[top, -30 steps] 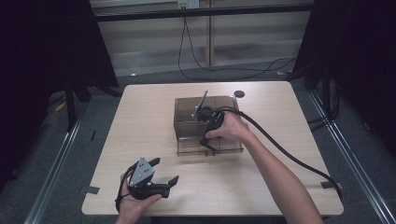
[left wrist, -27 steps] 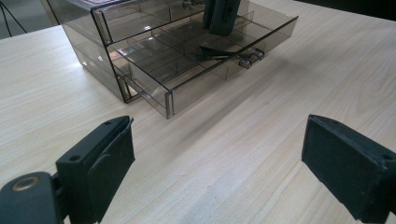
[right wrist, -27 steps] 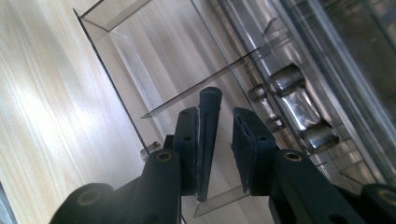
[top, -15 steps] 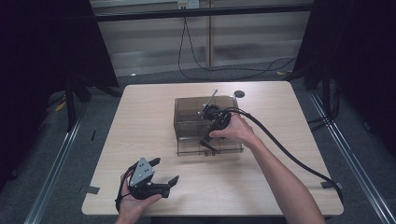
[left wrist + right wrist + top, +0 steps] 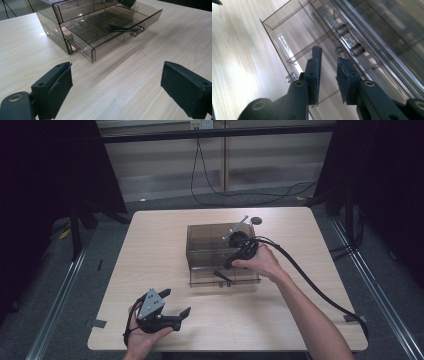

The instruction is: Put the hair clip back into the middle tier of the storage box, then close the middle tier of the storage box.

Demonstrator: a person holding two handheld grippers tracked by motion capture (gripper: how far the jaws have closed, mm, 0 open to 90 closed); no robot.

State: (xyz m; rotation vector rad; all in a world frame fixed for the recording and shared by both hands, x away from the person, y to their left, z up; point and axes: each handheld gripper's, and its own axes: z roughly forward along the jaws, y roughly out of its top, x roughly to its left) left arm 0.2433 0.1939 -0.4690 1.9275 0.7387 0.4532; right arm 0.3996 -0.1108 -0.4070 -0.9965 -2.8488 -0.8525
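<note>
A smoky clear drawer box stands mid-table with its lower drawer pulled out toward me. A slim black item lies in that drawer, near its two metal knobs. My right gripper hovers over the drawer, tilted down. Its jaws stand a narrow gap apart with nothing between them, above the drawer's dividers and beside the box's knobs. My left gripper rests low near the table's front edge, open wide and empty, facing the box.
A small black disc lies on the table behind the box. A thick black cable trails from the right gripper over the right side of the table. Bare wood lies between the left gripper and the box.
The right hand and its gripper have shifted a little to the right along the box. The left gripper has stayed where it was.
</note>
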